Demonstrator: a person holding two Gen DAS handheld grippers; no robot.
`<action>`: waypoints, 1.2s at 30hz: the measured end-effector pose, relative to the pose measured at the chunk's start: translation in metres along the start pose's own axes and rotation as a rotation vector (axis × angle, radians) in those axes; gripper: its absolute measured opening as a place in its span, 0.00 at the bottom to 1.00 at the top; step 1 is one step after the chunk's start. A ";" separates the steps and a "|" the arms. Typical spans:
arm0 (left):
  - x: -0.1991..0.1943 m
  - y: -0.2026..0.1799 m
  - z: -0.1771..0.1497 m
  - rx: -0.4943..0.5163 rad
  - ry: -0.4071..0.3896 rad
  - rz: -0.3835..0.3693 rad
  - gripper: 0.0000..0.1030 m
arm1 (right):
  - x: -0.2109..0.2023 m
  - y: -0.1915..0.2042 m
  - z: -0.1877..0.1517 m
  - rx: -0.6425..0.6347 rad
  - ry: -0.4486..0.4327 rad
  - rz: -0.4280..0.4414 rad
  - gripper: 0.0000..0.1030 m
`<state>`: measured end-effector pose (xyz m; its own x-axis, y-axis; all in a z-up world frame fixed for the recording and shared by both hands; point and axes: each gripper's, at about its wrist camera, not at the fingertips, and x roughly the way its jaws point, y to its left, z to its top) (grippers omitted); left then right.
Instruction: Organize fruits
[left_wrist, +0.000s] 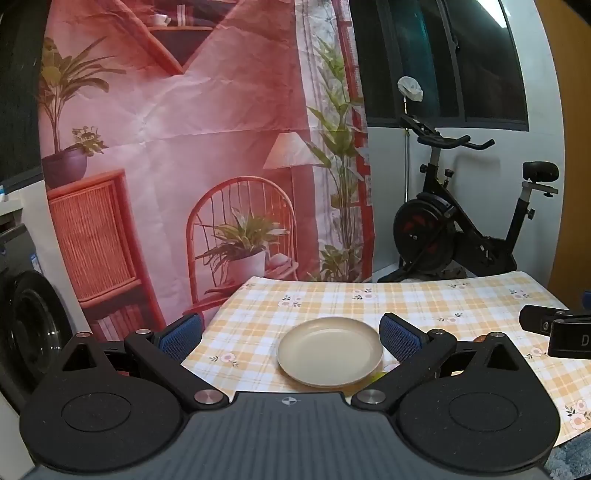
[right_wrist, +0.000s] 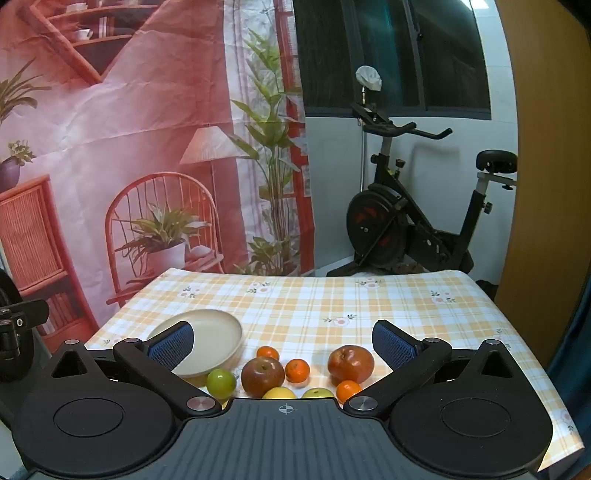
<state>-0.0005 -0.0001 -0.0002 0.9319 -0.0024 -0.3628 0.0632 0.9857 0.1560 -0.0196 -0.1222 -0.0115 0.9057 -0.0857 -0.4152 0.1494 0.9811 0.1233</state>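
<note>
A beige plate (left_wrist: 330, 350) lies on the checked tablecloth (left_wrist: 406, 302); it holds nothing. My left gripper (left_wrist: 291, 334) is open and empty, above the table's near left edge with the plate between its fingers. In the right wrist view the plate (right_wrist: 214, 336) sits at the left, with fruit lying loose to its right: a red apple (right_wrist: 263, 376), another red apple (right_wrist: 351, 363), a green fruit (right_wrist: 221, 383), small oranges (right_wrist: 297, 370) (right_wrist: 267, 352) (right_wrist: 348, 390), and a yellow fruit (right_wrist: 279, 393) partly hidden by the gripper body. My right gripper (right_wrist: 282, 343) is open and empty above the fruit.
A printed pink backdrop (left_wrist: 184, 147) hangs behind the table. An exercise bike (left_wrist: 461, 221) stands at the back right. A washing machine (left_wrist: 29, 325) stands at the left. The right gripper's body (left_wrist: 561, 332) shows at the left view's right edge.
</note>
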 end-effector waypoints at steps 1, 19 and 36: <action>0.000 0.000 0.000 -0.001 0.001 -0.004 1.00 | 0.000 0.000 0.000 0.000 0.000 0.000 1.00; 0.000 0.002 0.000 0.007 -0.001 -0.010 1.00 | -0.001 0.001 -0.002 0.000 -0.003 0.003 1.00; 0.000 0.001 0.000 0.005 -0.002 -0.009 1.00 | -0.002 0.002 -0.002 -0.001 -0.006 0.002 1.00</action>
<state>-0.0006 0.0006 -0.0004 0.9318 -0.0115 -0.3627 0.0735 0.9848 0.1576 -0.0222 -0.1199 -0.0121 0.9081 -0.0848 -0.4100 0.1471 0.9815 0.1229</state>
